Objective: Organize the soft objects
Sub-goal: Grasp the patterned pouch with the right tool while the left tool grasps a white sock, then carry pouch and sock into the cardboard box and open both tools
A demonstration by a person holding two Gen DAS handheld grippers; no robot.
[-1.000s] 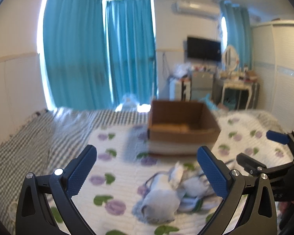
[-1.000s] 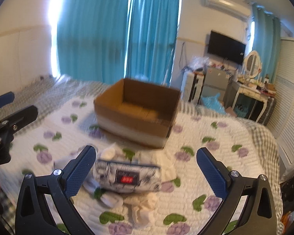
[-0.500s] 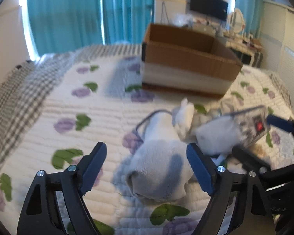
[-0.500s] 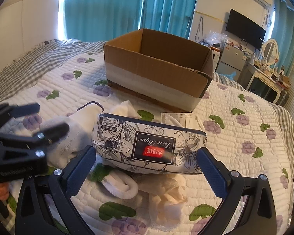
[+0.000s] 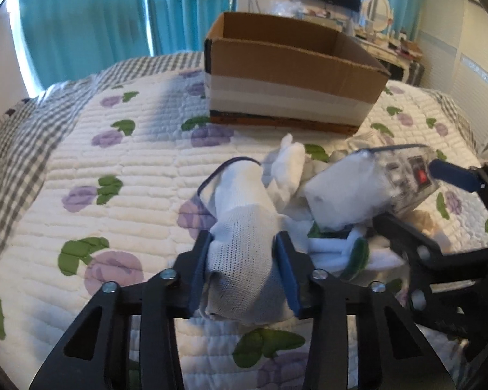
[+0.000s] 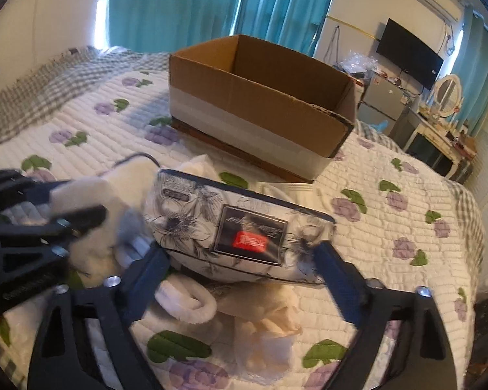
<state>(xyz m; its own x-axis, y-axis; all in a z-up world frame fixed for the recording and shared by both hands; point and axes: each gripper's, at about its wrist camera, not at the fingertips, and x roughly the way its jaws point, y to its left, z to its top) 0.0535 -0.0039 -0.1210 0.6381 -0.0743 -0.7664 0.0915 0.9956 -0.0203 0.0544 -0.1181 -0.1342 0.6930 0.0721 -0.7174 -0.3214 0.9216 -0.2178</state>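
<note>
left wrist view: one left gripper (image 5: 244, 263), jaws closed on one white knit sock (image 5: 244, 227); the sock lies on the bed quilt (image 5: 114, 175), its dark-trimmed cuff pointing away toward the box. one open cardboard box (image 5: 286, 74) stands on the quilt beyond, with a pale tape band round its lower wall. just right of the sock lies one floral pouch (image 5: 367, 185), blurred, with the right gripper (image 5: 423, 201) at it. more white soft items lie under and between; their count cannot be told.

right wrist view: the right gripper's jaws are closed on the pouch (image 6: 240, 224) at both ends; it is white with dark flower print, a dark label and a red patch. one fluffy white roll (image 6: 188, 299) and one cream cloth (image 6: 270, 321) lie beneath it. the box (image 6: 260, 110) sits behind, apart. the left gripper (image 6: 48, 208) holds the sock (image 6: 91, 214) at left, blurred.
</note>
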